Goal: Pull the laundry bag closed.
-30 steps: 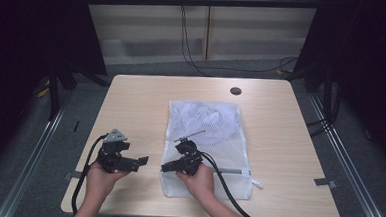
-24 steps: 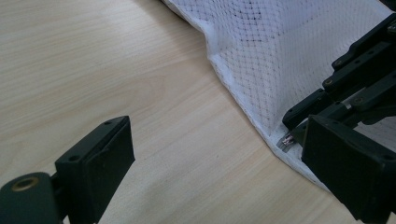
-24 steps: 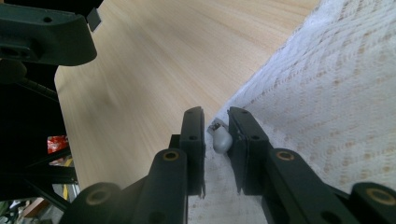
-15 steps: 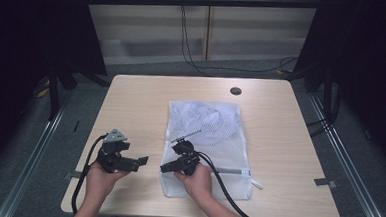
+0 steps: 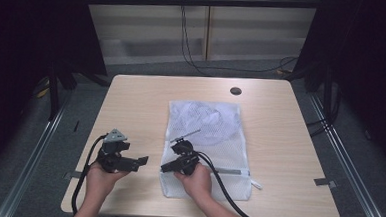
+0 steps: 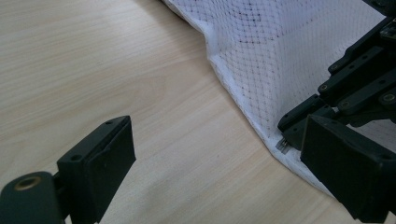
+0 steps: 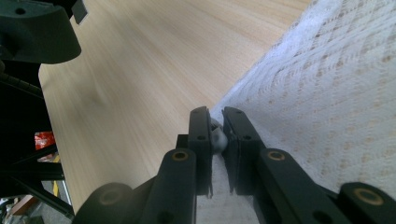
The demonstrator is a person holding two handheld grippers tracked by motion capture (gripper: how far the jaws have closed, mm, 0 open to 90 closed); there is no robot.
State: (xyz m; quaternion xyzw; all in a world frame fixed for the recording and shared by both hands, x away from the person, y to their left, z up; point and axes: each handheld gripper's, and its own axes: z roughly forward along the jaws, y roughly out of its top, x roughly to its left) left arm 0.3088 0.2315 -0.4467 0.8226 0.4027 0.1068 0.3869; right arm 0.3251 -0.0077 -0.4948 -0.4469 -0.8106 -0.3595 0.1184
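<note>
Table [image 5: 131, 100]: light wood, middle of the high view, with a small dark round spot [image 5: 235, 90] near its far edge.
Mesh bag [image 5: 214, 134]: white net laundry bag lying flat on the table, centre of the high view, long side running away from the person. A zip strip [image 5: 230, 171] crosses it near the bottom end.
Bag contents: faint dark curved lines show through the net in the upper half [image 5: 200, 114]; what they belong to cannot be told.
Right gripper [image 5: 167, 168]: lower centre of the high view, at the bag's lower left edge. Its jaws have just been closing and now stand nearly together, with a small grey metal piece [image 7: 218, 138] at the bag's edge pinched between them, seen in the middle of the right gripper view.
Left gripper [image 5: 144, 160]: lower left of the high view, over bare wood just left of the bag. Its 2 jaws stand wide apart with nothing between them; in the left gripper view the bag's edge [image 6: 243, 112] runs from the top centre to the lower right.
Hands: 1 on each gripper, coming in from the bottom of the high view.
</note>
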